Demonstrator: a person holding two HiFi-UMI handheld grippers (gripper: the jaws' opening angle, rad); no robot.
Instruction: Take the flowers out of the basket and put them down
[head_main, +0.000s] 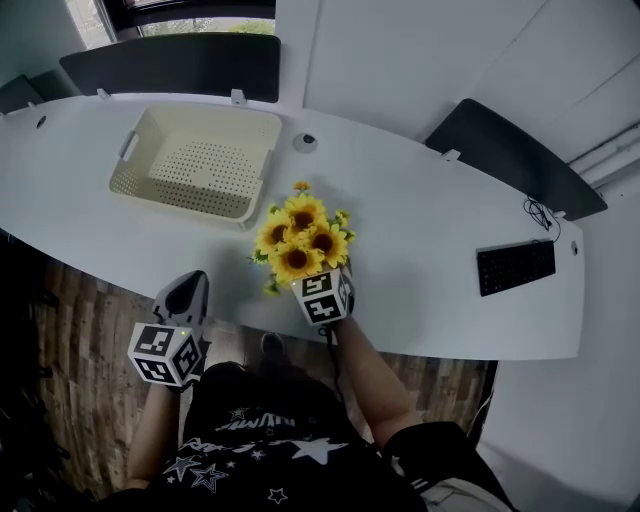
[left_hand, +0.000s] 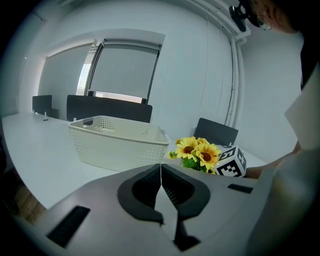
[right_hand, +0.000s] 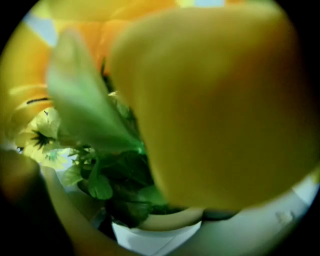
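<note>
A bunch of yellow sunflowers (head_main: 300, 240) with green leaves stands near the front edge of the white table (head_main: 430, 230), outside the cream perforated basket (head_main: 210, 112). My right gripper (head_main: 320, 282) is right behind the bunch, its tips buried under the blossoms, and it looks shut on the flowers. In the right gripper view, petals and leaves (right_hand: 210, 100) fill the frame above a small white pot (right_hand: 155, 235). My left gripper (head_main: 188, 285) hangs shut and empty off the table's front edge. In its own view the left gripper (left_hand: 161, 170) faces the basket (left_hand: 117, 145) and the flowers (left_hand: 197, 152).
A black keyboard (head_main: 515, 267) lies at the table's right end. Dark chair backs (head_main: 175, 62) (head_main: 510, 155) stand behind the table. A round cable grommet (head_main: 305, 142) sits right of the basket. Wooden floor (head_main: 90, 310) shows below the front edge.
</note>
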